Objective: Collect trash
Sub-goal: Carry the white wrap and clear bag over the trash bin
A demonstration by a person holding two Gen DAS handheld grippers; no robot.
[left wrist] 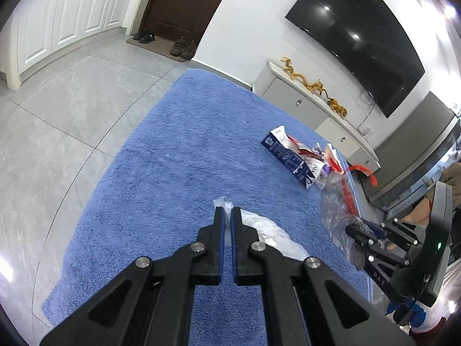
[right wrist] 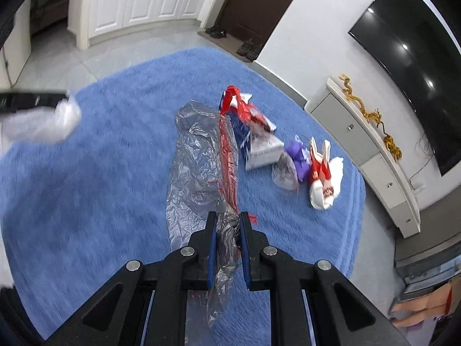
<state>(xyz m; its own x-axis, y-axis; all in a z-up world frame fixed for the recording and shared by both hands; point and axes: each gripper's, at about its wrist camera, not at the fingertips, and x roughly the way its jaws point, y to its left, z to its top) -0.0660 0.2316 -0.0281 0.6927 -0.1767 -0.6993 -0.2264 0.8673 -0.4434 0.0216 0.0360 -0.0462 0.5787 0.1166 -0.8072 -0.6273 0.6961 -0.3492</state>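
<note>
Your left gripper [left wrist: 228, 216] clenched on a white plastic scrap [left wrist: 268, 230], your right gripper [right wrist: 228, 225] grasping the clear bag with red strips [right wrist: 201, 167] over the blue rug [right wrist: 100, 187], blue carton [left wrist: 288, 155] and wrappers [right wrist: 322, 176] lying near the rug's far edge

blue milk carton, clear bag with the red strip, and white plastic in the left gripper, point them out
blue milk carton [left wrist: 283, 155], left wrist view, on its printed blue side
clear bag with red strip [right wrist: 198, 158], right wrist view, on the crinkled clear film
white plastic [left wrist: 268, 230], left wrist view, on the bunched part right of the fingers
</note>
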